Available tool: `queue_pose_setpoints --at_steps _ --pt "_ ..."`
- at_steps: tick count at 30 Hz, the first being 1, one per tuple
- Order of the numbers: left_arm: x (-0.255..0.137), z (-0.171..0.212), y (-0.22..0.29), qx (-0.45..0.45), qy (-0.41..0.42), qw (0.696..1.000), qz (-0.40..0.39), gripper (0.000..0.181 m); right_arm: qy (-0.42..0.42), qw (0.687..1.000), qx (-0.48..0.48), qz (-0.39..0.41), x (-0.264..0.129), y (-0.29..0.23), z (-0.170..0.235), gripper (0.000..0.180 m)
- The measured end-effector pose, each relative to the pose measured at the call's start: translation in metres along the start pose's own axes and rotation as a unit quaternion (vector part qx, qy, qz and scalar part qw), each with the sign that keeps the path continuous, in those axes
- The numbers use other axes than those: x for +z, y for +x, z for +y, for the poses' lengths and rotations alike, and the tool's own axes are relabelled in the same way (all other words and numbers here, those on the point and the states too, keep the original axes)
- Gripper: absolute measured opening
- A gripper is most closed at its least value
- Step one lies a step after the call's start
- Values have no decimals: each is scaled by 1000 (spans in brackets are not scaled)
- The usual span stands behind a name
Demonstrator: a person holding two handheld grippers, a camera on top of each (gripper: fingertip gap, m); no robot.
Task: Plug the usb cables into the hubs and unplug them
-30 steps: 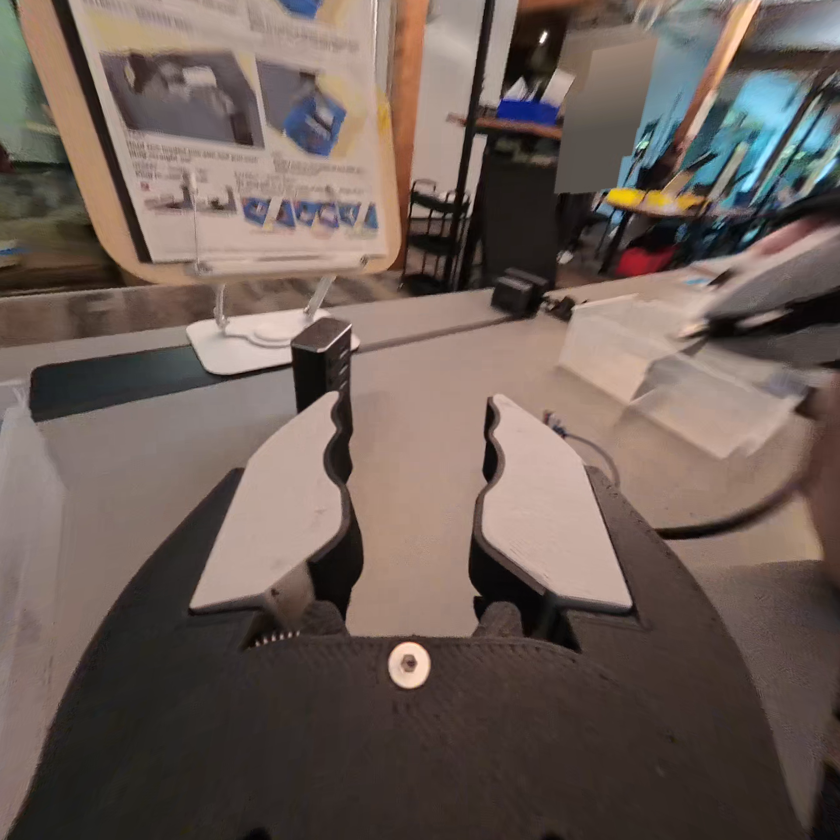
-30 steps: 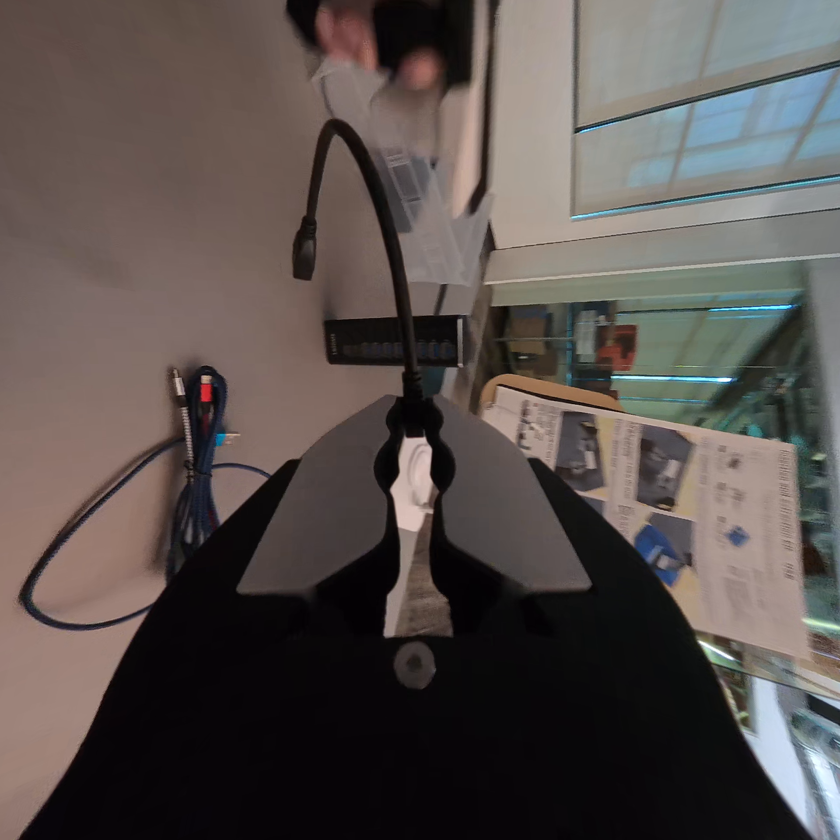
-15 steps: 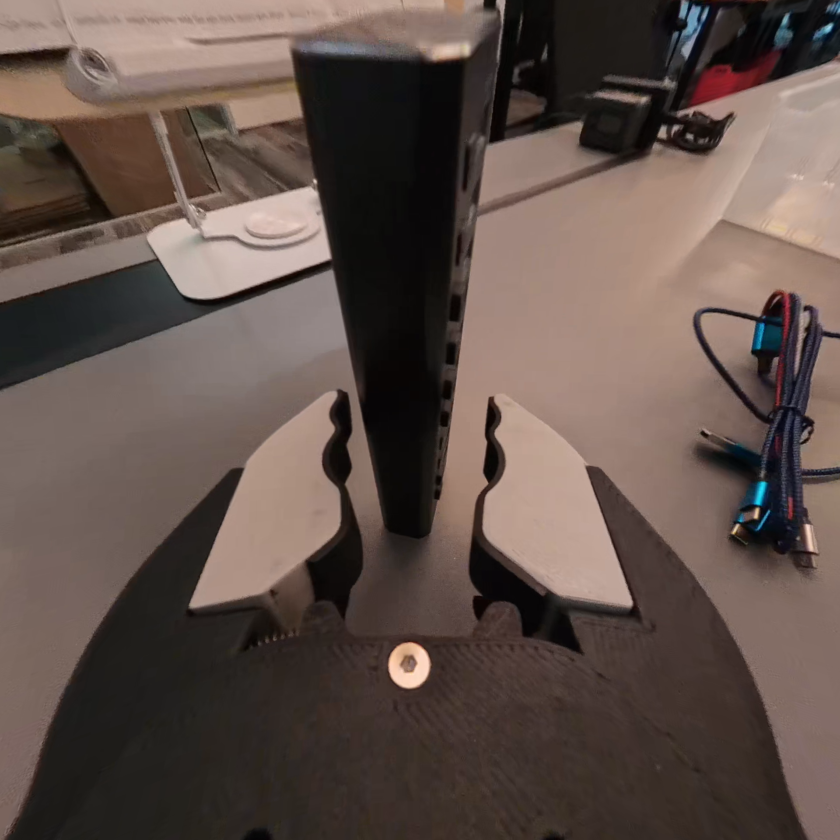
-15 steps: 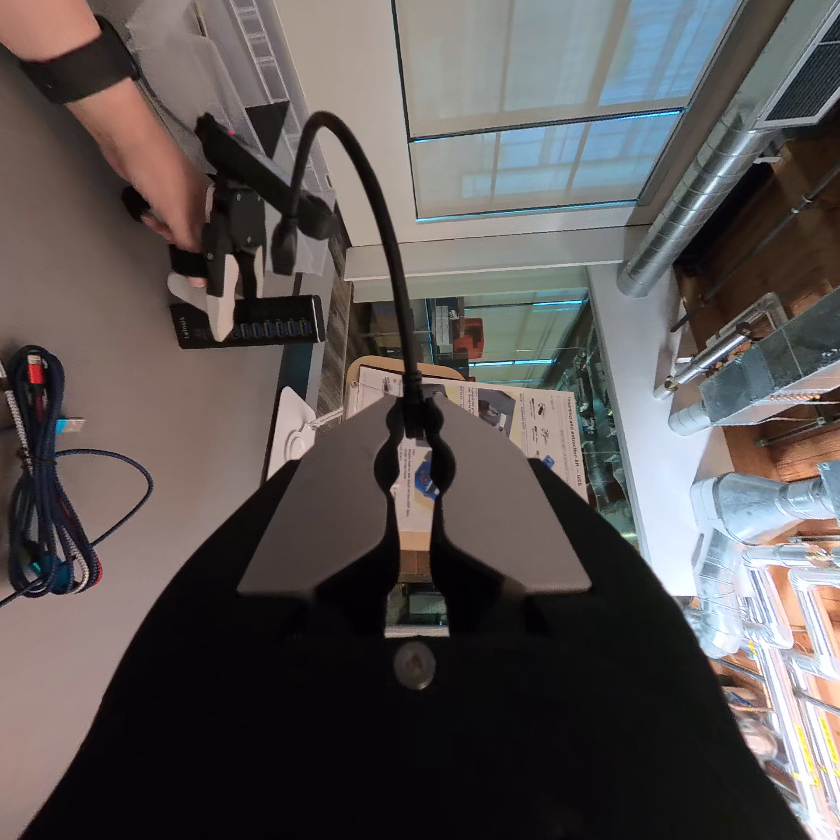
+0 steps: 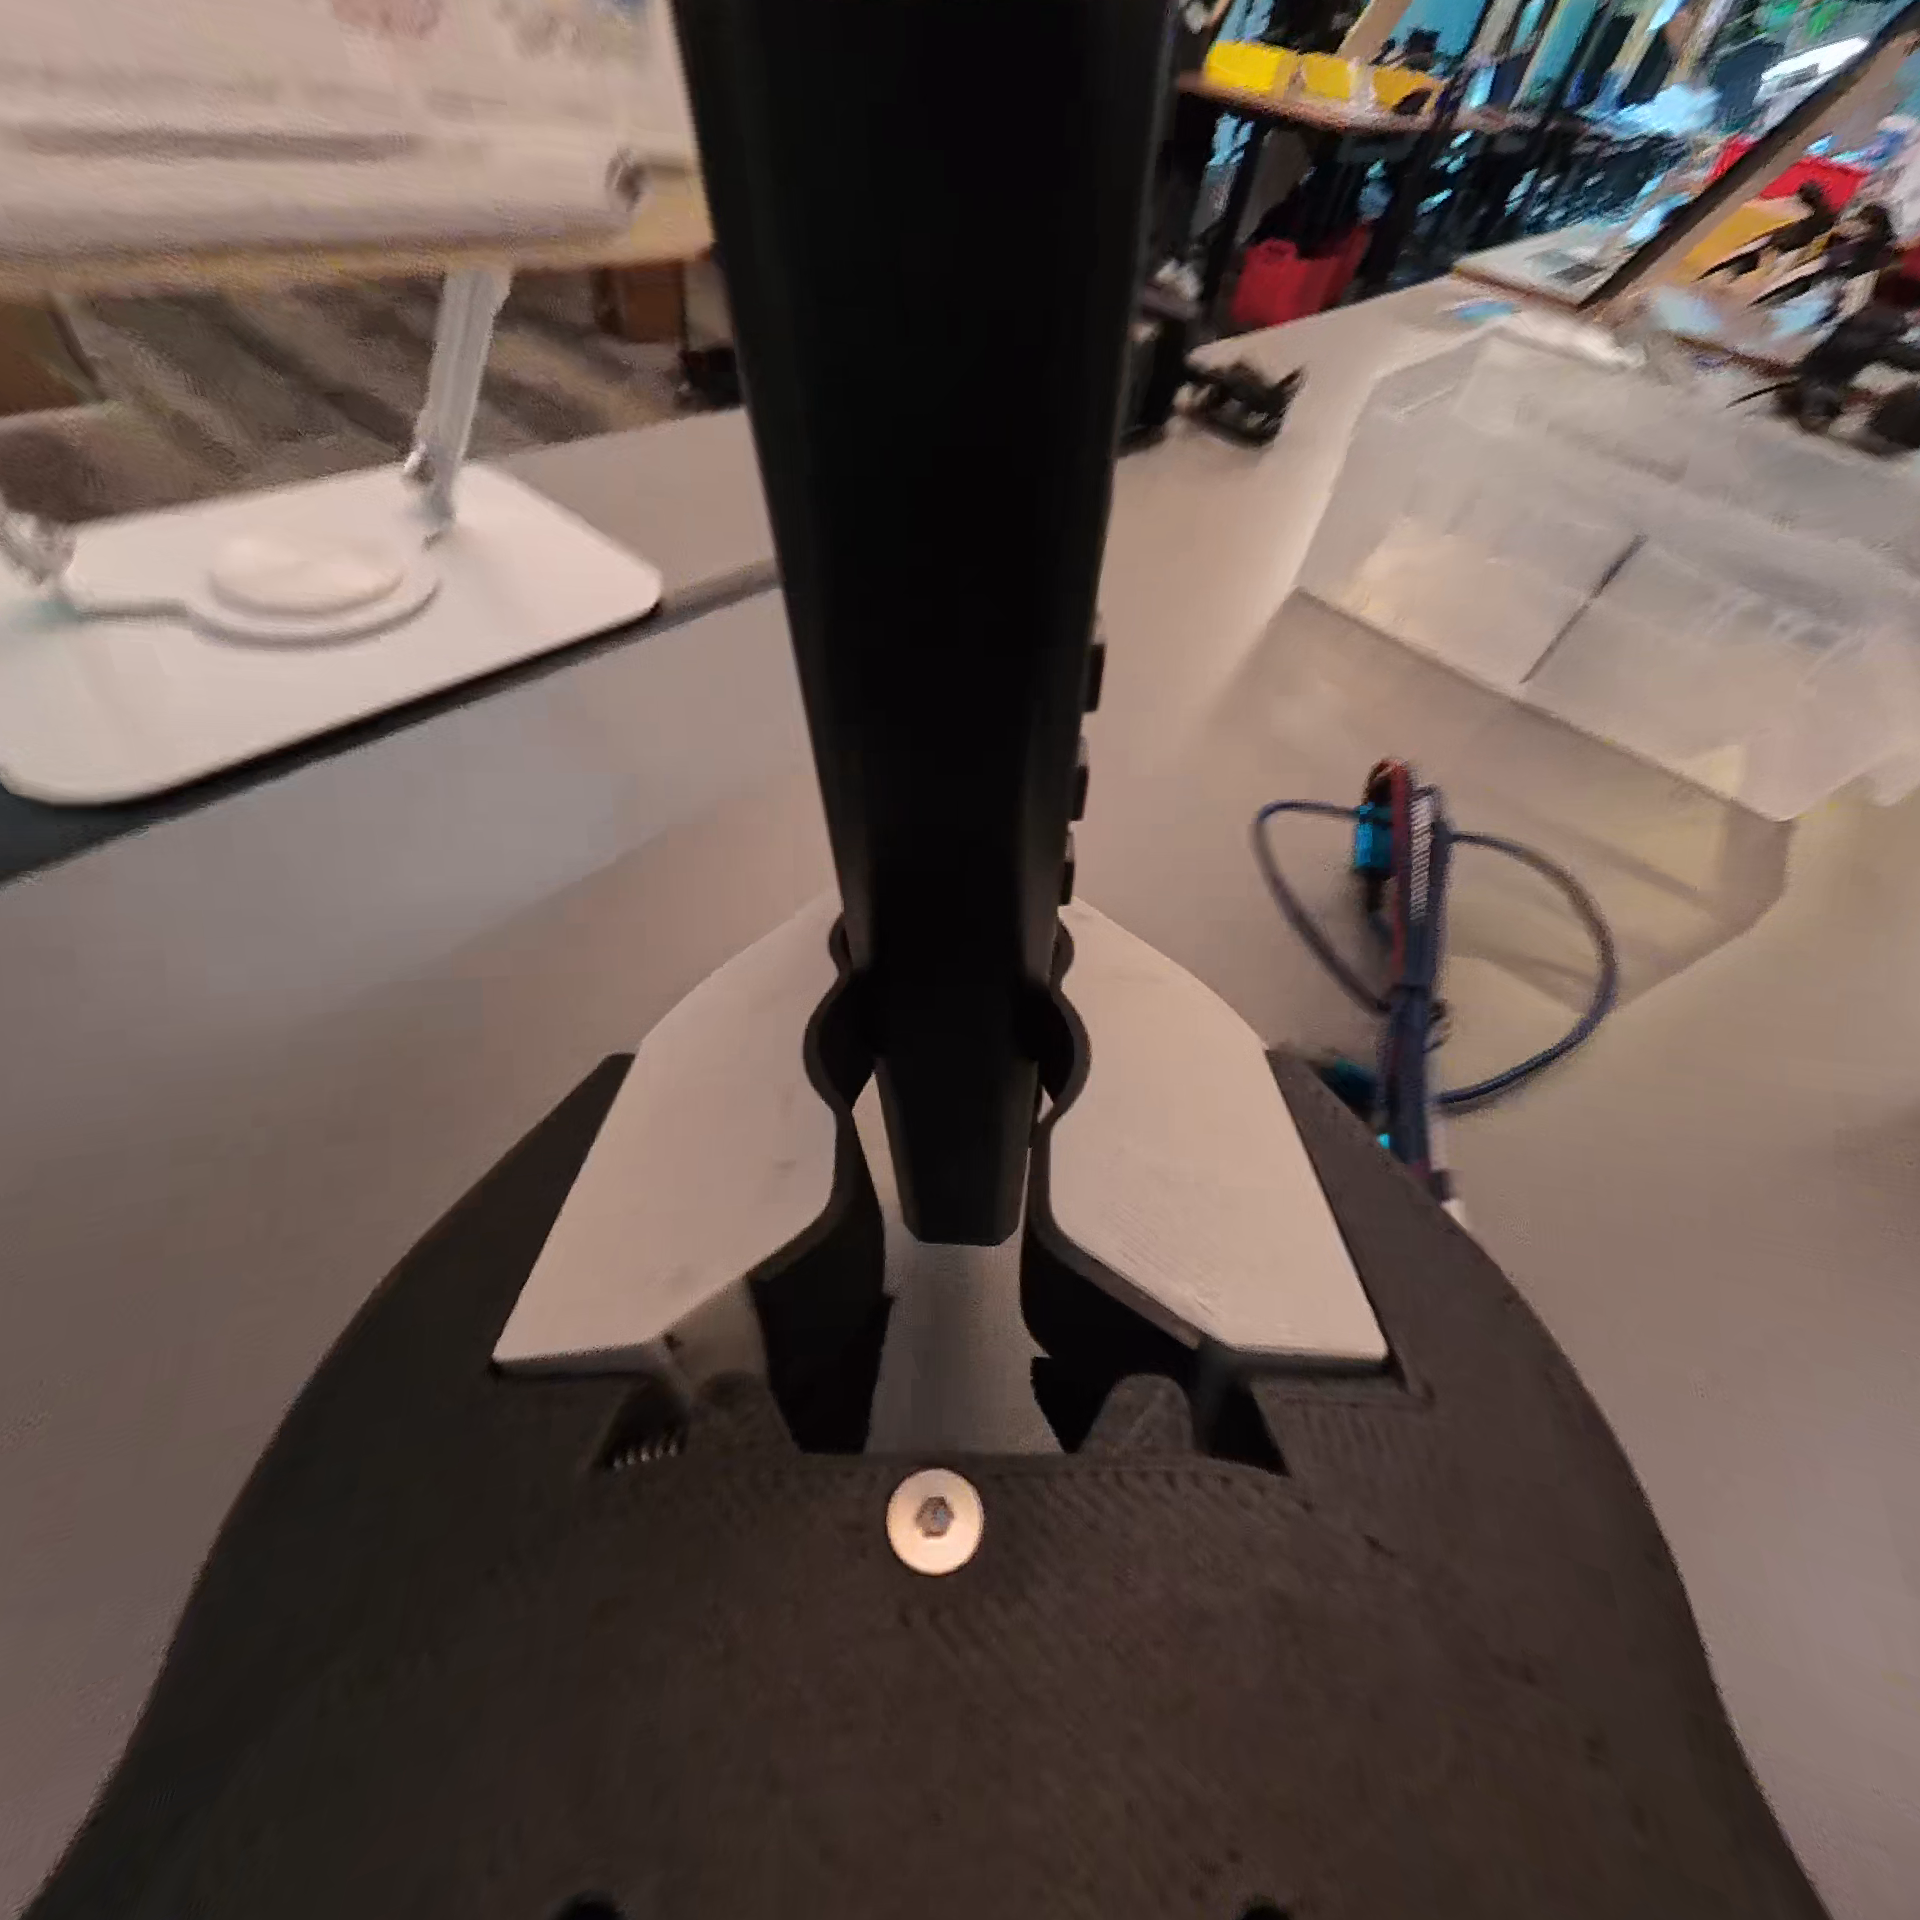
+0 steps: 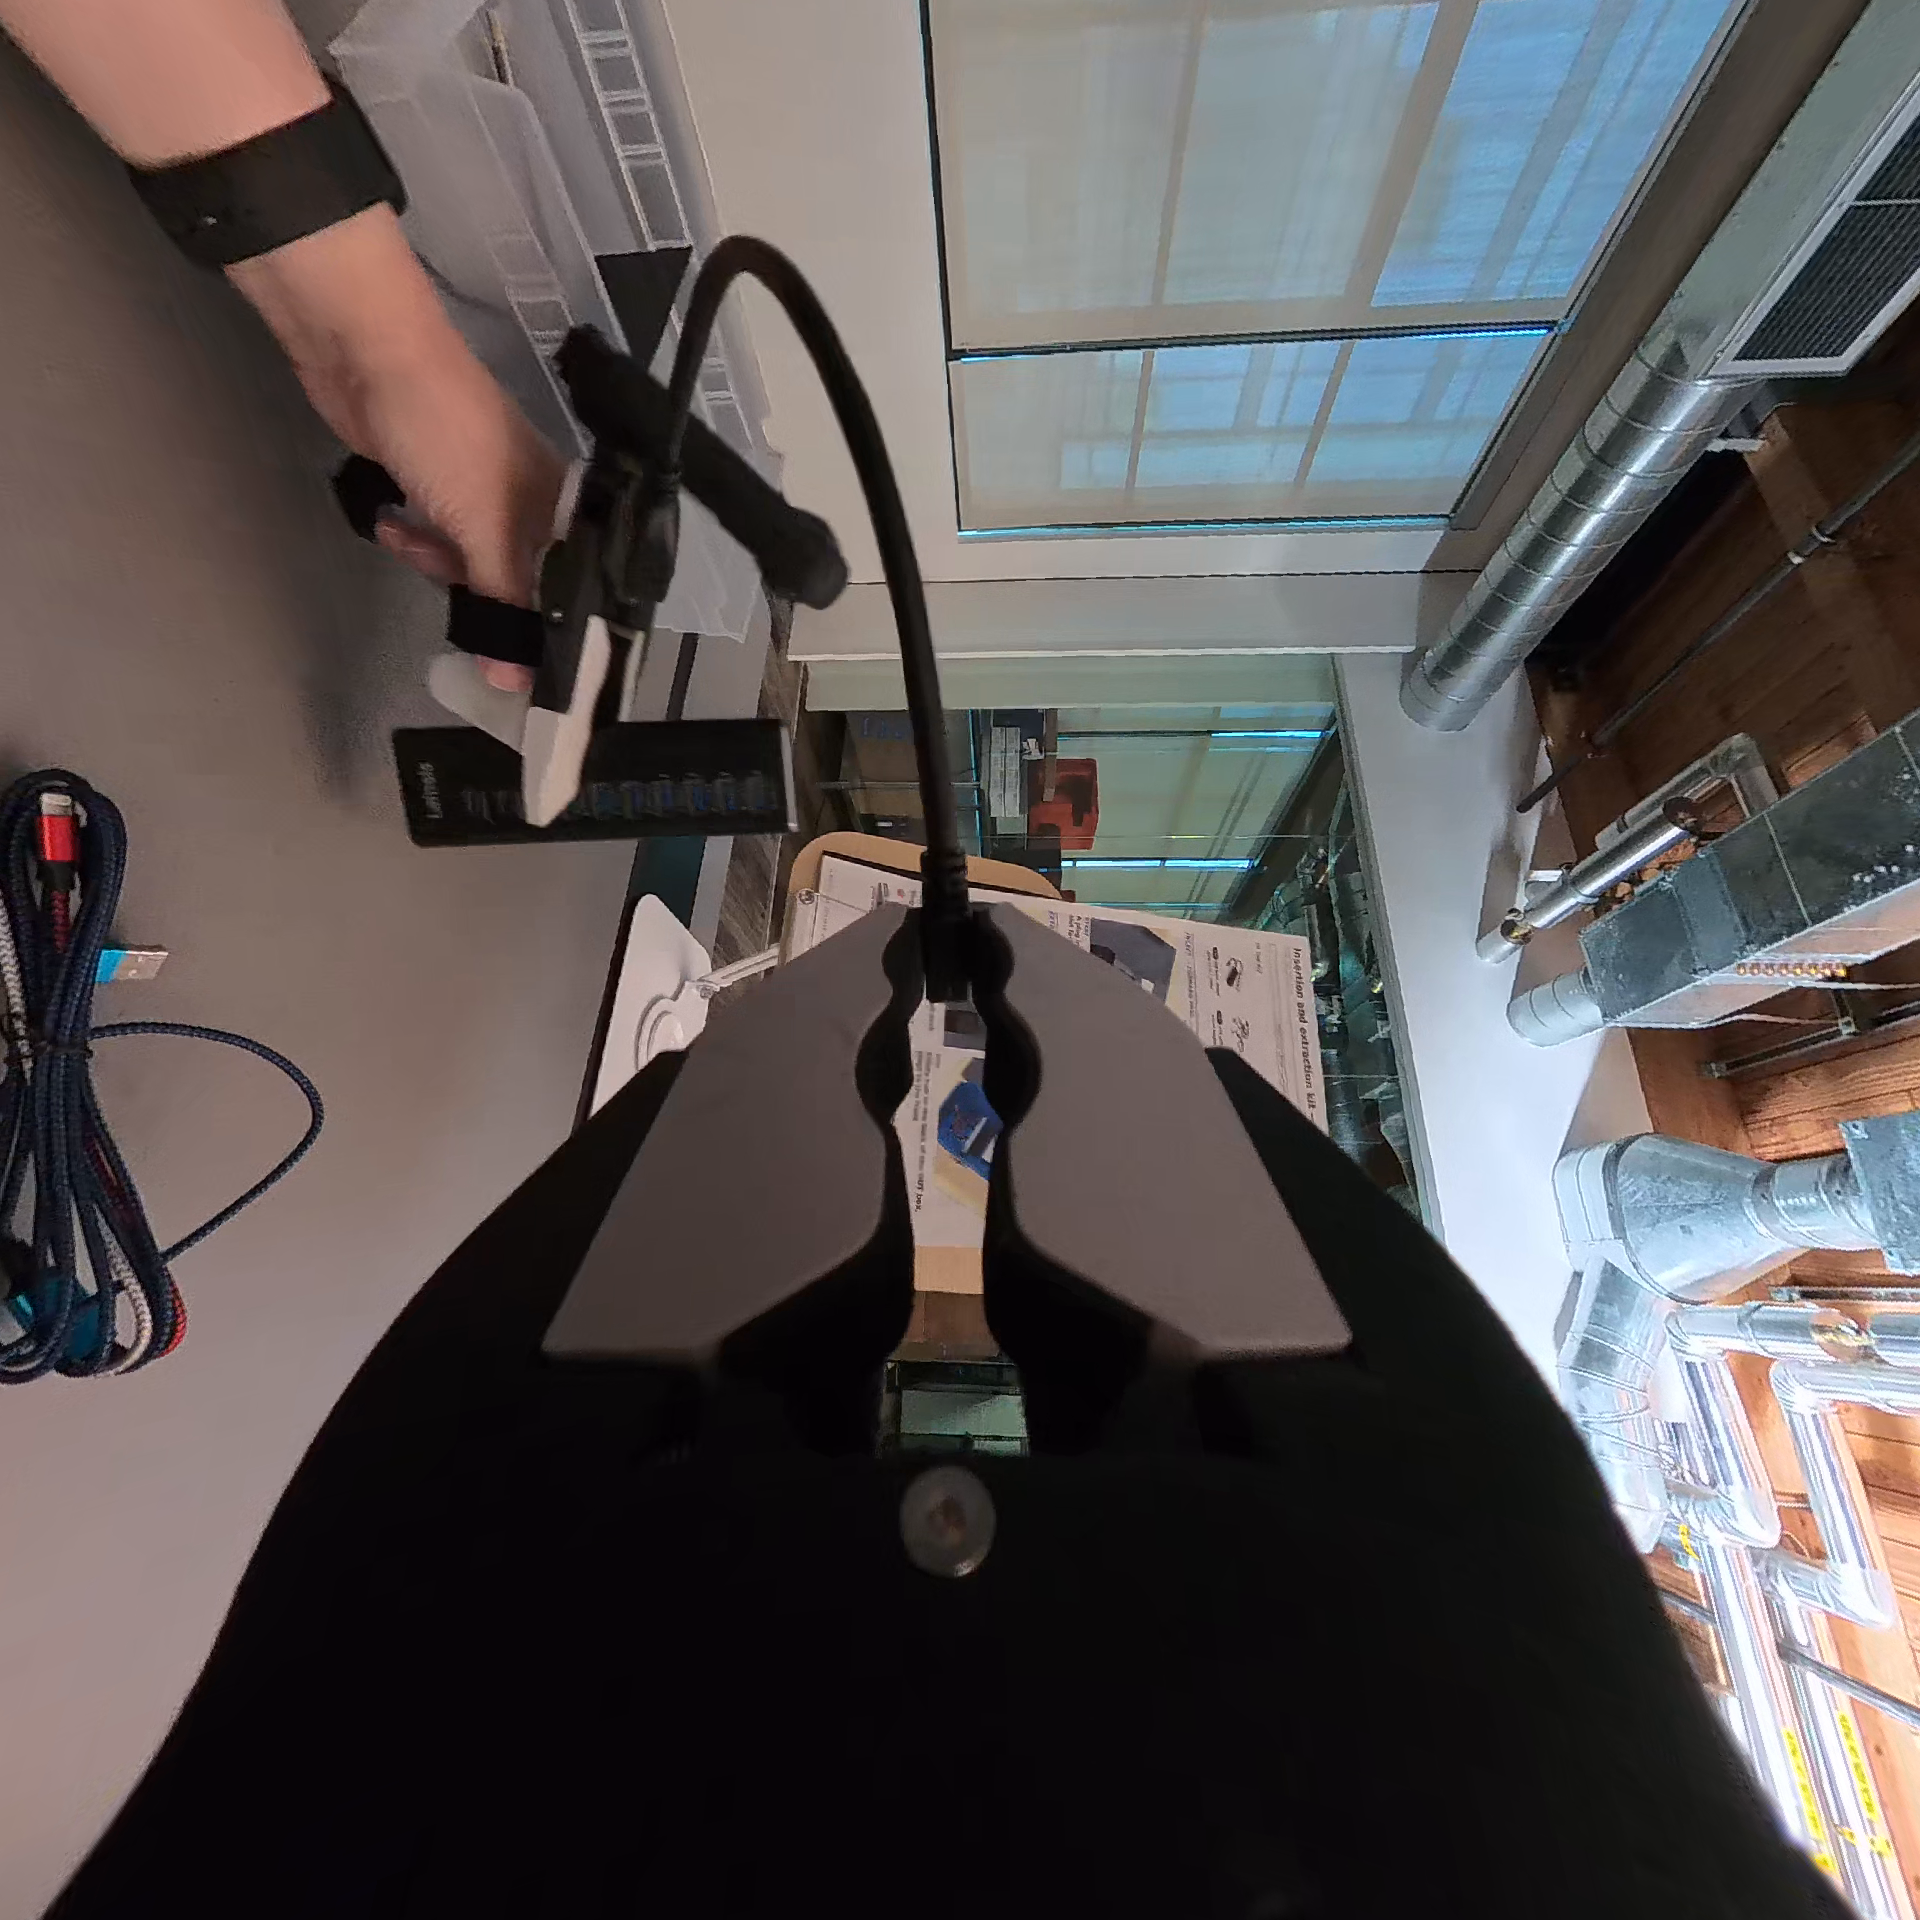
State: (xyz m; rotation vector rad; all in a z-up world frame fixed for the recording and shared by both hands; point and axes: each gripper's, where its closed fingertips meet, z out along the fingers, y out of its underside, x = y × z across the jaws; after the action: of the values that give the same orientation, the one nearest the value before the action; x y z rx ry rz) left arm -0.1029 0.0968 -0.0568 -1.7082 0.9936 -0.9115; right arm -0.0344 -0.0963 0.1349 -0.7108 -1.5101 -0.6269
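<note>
While the left gripper is clamped across the lower end of the black USB hub, the hub stands upright on the grey table, rising straight ahead of the fingertips with its row of ports on the right-hand face. The right gripper is closed on the moulded plug body of a black cable, which arches up and forward from the fingertips; its free connector hangs near the distant left gripper and hub. The hub appears rigid and hard-shelled, probably light, with smooth sides that may slip under insertion force, so a grip low on its flat faces, clear of the ports, seems best. The cable appears stiff enough to hold its arch yet flexible; hold the rigid connector housing, not the cord, to keep the plug square to a port. A bundle of braided blue cables lies on the table right of the left gripper, well apart from the hub.
</note>
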Motion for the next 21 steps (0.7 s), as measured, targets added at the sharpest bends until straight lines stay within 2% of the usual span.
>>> queue_pose_setpoints --at_steps 6,10,14,21 --pt "-4 -85 61 51 21 998 41 28 36 999 16 -24 0 -4 -17 8" --pt "-8 -130 106 97 37 993 60 28 10 1000 17 13 -14 13 -12 8" --pt "-8 -143 142 145 46 987 43 28 -49 997 0 52 -21 26 3 8" --pt "-1 -136 175 173 33 983 57 28 -71 993 -32 86 -16 32 3 8"
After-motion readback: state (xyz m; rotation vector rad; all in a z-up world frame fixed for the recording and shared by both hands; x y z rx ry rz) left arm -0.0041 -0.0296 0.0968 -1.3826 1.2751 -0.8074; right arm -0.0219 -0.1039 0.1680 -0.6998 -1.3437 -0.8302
